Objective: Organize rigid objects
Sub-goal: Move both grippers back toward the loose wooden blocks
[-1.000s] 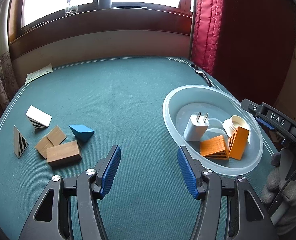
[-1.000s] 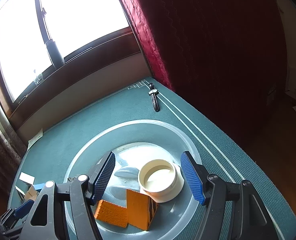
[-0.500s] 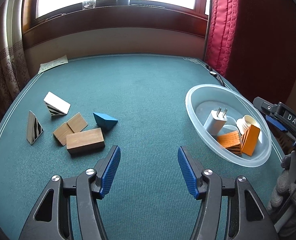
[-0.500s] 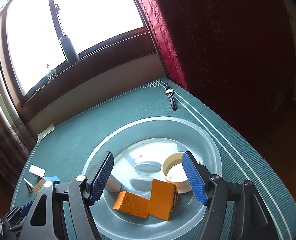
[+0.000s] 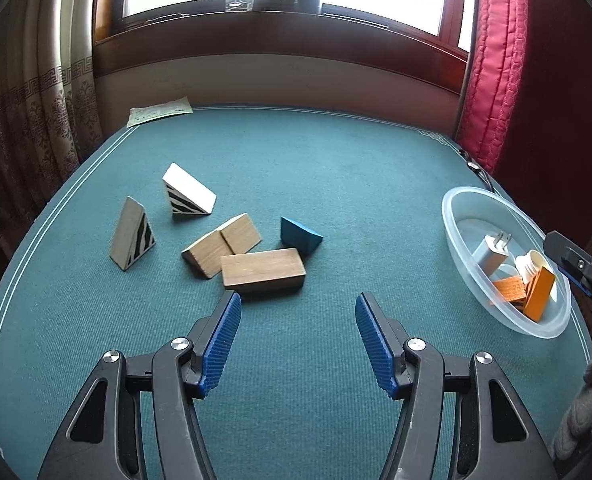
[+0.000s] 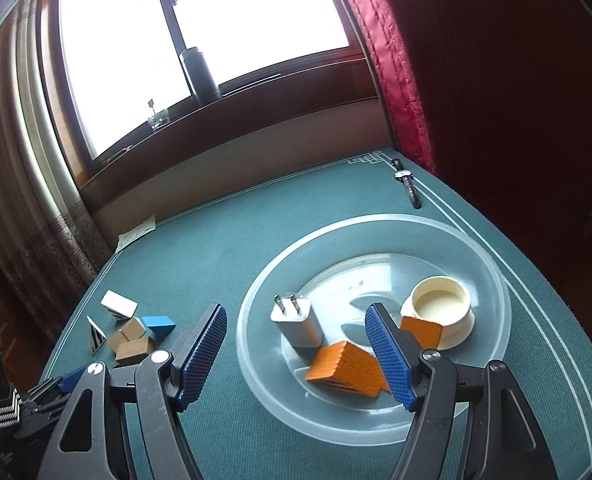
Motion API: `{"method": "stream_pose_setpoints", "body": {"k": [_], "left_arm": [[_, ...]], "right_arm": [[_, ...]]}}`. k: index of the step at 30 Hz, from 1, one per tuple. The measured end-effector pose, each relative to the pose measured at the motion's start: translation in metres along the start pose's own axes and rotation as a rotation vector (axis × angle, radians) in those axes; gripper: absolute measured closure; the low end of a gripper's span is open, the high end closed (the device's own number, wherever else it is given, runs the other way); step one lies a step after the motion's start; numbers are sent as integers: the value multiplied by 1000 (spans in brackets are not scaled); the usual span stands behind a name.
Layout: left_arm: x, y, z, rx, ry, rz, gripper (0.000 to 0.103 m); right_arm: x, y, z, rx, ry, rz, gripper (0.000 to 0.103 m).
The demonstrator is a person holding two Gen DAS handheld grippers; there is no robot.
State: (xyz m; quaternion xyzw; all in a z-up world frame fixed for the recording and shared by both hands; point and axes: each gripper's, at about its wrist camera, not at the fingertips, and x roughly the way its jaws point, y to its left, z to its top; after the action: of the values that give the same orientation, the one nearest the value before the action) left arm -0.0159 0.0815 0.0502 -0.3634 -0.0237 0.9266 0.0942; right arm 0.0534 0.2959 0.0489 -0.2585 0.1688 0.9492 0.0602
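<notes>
Left gripper (image 5: 296, 338) swung from bowl (image 5: 454, 236) toward wooden block (image 5: 263, 269), now frame centre, just beyond parted, empty jaws. Right gripper (image 6: 296, 354) likewise open, empty, pulled back above bowl. Next pick apparently lined up.

1. My fingers (image 5: 220, 344) wear blue ribbed pads on black frames.
2. The tabletop (image 5: 336, 168) is teal with white border lines.
3. Wedges: one blue (image 5: 299, 237), two white with black stripes (image 5: 187, 195).
4. Orange blocks (image 6: 346, 368), white charger (image 6: 296, 322) sit in a clear bowl (image 6: 492, 280).

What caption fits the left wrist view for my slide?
Open left gripper faces loose wooden blocks and a blue wedge on green felt; clear bowl sits right.
</notes>
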Motion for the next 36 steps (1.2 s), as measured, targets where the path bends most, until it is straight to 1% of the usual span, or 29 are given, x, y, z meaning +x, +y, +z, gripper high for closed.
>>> {"method": "stream_pose_setpoints", "body": {"k": [9,11,19,26,31,36], "left_arm": [[2,29,2,-39,-1,52,42],[3,36,2,-48,0,61,42],[8,61,8,-70,-6,110,42],[15,91,17,-96,-12,178,42],[29,112,28,-116,3,213,42],[46,117,37,-86,19,228,42]], "right_arm": [[-1,40,-25,-100,57,87,27],[0,49,-31,-126,73,106,24],[5,72,-54,-195,133,150,23],[10,84,-70,-229,184,173,23],[11,86,-72,-233,190,171,23],[14,85,-72,-222,198,161,23]]}}
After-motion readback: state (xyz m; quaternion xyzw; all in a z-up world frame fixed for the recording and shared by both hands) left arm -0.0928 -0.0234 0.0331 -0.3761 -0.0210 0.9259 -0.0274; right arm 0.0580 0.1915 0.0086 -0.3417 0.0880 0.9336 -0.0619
